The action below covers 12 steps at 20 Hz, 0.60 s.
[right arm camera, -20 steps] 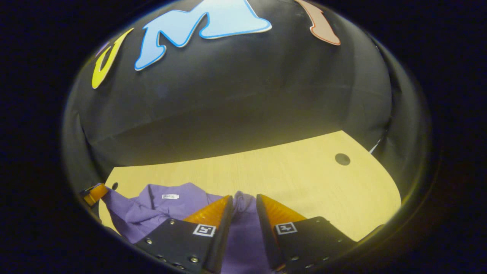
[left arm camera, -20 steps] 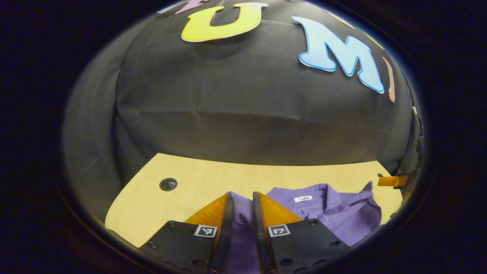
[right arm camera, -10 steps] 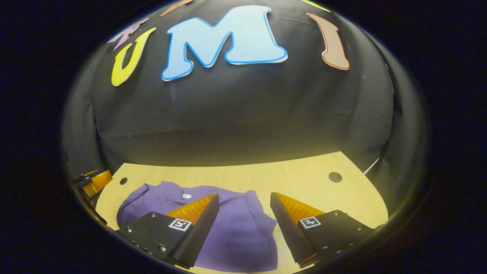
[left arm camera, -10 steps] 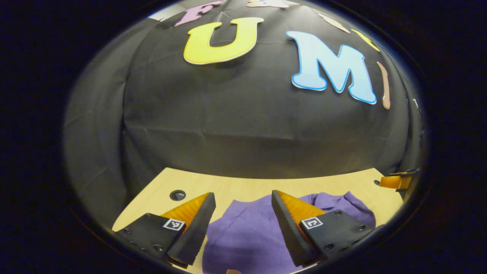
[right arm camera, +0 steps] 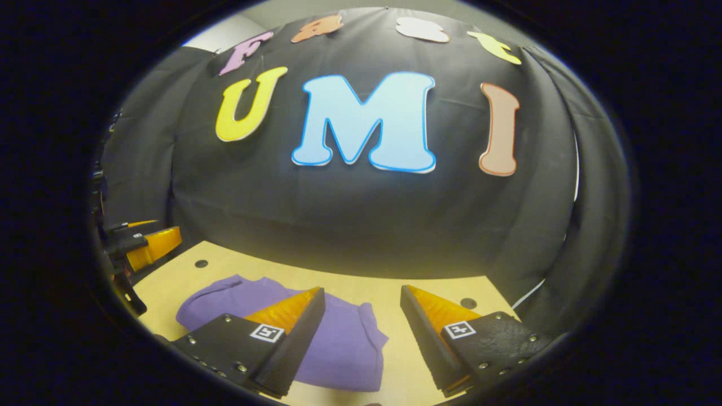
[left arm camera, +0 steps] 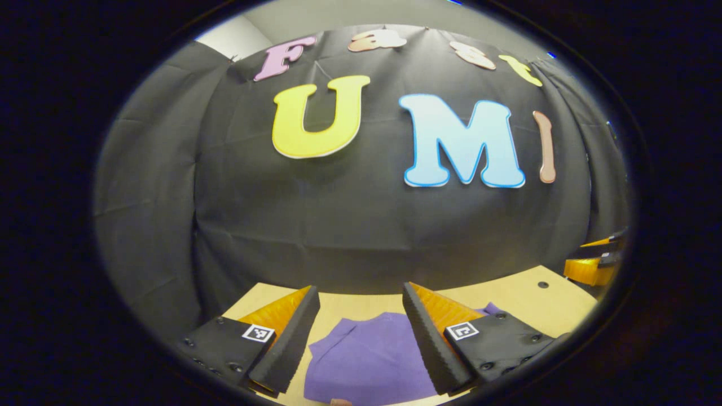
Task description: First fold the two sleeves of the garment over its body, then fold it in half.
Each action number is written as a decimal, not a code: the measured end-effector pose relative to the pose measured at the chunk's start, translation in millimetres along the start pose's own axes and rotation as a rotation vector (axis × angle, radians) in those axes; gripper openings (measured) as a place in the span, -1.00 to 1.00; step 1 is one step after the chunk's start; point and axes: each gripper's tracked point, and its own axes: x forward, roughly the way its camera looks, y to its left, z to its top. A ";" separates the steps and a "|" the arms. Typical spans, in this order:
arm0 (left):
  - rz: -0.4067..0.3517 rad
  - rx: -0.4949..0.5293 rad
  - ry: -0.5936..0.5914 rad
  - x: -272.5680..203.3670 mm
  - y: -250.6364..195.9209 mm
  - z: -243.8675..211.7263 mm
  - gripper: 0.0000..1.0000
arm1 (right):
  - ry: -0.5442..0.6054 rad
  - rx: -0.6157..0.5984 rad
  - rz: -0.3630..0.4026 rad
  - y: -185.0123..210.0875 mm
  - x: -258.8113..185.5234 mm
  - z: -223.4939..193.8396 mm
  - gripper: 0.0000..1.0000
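Note:
The purple garment [left arm camera: 366, 361] lies folded in a compact bundle on the light wooden table [left arm camera: 519, 293]. In the left gripper view my left gripper [left arm camera: 361, 310] hangs open above it, nothing between its fingers. In the right gripper view the garment [right arm camera: 344, 338] sits low and left, and my right gripper [right arm camera: 361, 310] is open over its right edge, holding nothing. The right gripper [left arm camera: 592, 265] also shows at the far right edge of the left gripper view. The left gripper [right arm camera: 141, 245] appears at the left edge of the right gripper view.
The table [right arm camera: 366, 293] has small round holes [right arm camera: 201, 263] near its back corners, one more [right arm camera: 468, 303] at the right. The black cloth wall rises right behind the table. A white cable [right arm camera: 536, 293] hangs at the right.
Both grippers were shut on the purple cloth a second ago. They opened, let it drop folded, and have since lifted up and back, so the garment looks smaller and lower.

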 end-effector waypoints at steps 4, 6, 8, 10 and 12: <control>0.008 0.015 -0.086 -60.1 -16.5 30.2 0.87 | -0.105 -0.068 0.006 -3.0 -52.9 20.3 0.71; 0.021 0.007 -0.108 -88.6 -23.0 35.2 0.86 | -0.149 -0.092 0.026 3.1 -77.0 29.4 0.70; 0.032 -0.007 -0.121 -114.7 -27.5 37.8 0.86 | -0.173 -0.094 0.046 6.0 -96.8 30.9 0.70; 0.034 -0.017 -0.126 -136.0 -30.5 36.8 0.86 | -0.184 -0.072 0.054 6.6 -111.8 33.0 0.70; 0.032 -0.022 -0.142 -152.2 -31.1 41.7 0.86 | -0.197 -0.045 0.053 5.0 -125.4 36.3 0.70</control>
